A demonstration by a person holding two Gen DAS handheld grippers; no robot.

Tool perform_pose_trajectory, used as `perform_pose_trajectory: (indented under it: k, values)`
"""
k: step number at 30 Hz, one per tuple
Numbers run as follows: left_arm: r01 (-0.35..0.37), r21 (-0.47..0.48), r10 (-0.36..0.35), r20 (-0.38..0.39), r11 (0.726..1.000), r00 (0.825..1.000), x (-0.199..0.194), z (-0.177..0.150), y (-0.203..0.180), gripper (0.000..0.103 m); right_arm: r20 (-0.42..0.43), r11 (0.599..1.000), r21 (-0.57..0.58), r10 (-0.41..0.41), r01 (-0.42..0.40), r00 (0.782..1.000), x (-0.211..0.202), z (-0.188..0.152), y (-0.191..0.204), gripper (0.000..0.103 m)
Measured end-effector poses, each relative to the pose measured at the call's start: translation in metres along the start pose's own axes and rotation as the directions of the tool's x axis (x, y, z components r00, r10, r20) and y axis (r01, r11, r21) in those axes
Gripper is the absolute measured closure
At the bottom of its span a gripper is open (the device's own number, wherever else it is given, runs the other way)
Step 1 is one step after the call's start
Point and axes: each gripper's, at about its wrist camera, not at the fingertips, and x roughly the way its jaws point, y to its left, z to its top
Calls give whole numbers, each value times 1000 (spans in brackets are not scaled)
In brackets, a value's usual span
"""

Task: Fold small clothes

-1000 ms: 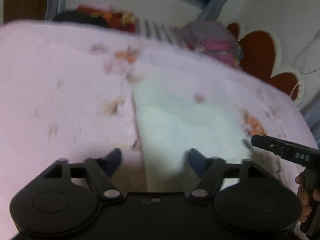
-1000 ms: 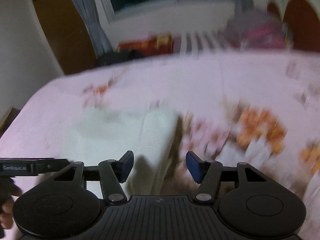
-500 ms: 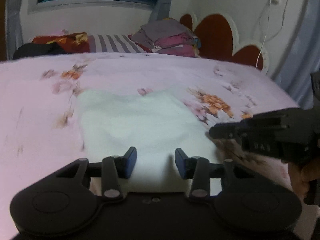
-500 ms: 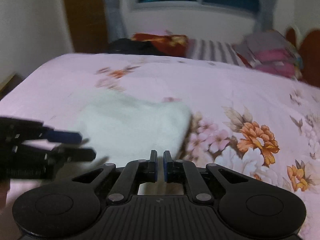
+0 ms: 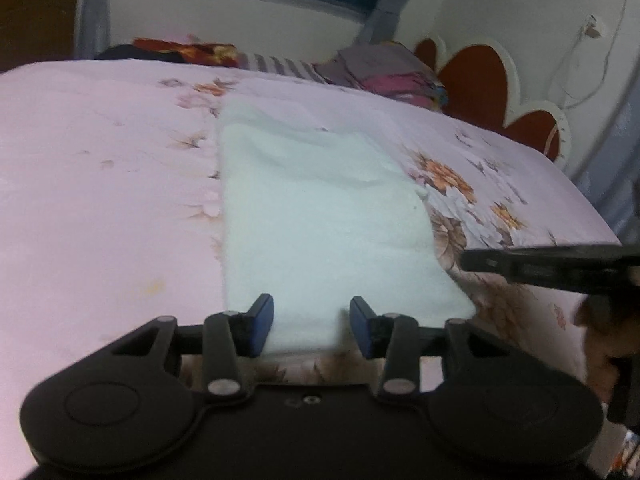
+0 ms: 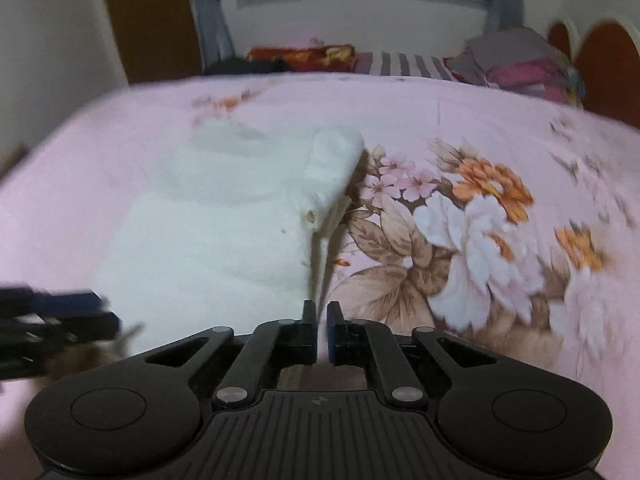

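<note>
The garment's near hem is cut off behind both tools, so what the pads touch there is hard to make out. The white fleece garment lies flat on the pink floral bedspread, folded into a long strip. The left gripper stands partly parted, hem between its pads, contact unclear. The right gripper is clenched at the garment's right edge; whether it pinches cloth I cannot tell. Only the right view shows a small button and ribbed cuff.

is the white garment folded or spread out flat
Folded: the white garment lies as a narrow rectangle on the bedspread, with doubled layers showing along its right edge.
</note>
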Motion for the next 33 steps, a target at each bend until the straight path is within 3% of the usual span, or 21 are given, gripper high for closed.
perform_pose_trajectory:
  k: [5,10,11,12,13,14,15,16,18,20,23,33]
  values:
    - [-50,36,49,21,998,999,-39,-16,-18,62,39,997,62,43,-45,998,-68,-22,-6,97]
    - [-94,89,91,42,992,995,-82,-35,-51,58,89,997,45,55,-60,994,-132,-44,5,97]
    - [-96,88,92,46,991,995,-90,-39,-56,51,100,998,32,50,-53,994,-143,-49,7,97]
    - [-101,81,97,56,992,994,-98,-43,-61,31,115,999,18,45,-48,992,-153,-54,9,97]
    - [-118,60,112,88,991,990,-109,-47,-69,21,129,999,2,37,-38,991,-164,-59,10,97]
    - [-133,39,127,135,990,983,-119,-52,-76,1,140,1000,-19,17,-15,990,-175,-64,13,97]
    - [-129,33,121,170,991,978,-128,-56,-81,0,144,999,-36,-12,17,990,-184,-69,16,97]
    - [-119,42,109,189,992,976,-137,-59,-89,0,147,998,-44,-43,50,988,-190,-74,17,72]
    - [-153,66,135,217,986,967,-152,-66,-103,0,180,996,-19,-80,85,980,-206,-87,12,5]
    - [-178,81,152,256,981,955,-167,-73,-115,0,257,996,-5,-84,89,963,-224,-101,8,0]
    - [-179,95,146,280,979,949,-187,-84,-128,0,248,997,-4,-71,75,966,-239,-114,5,0]
    - [-166,108,135,251,980,958,-216,-108,-161,0,264,992,-37,-107,121,959,-286,-148,26,0]
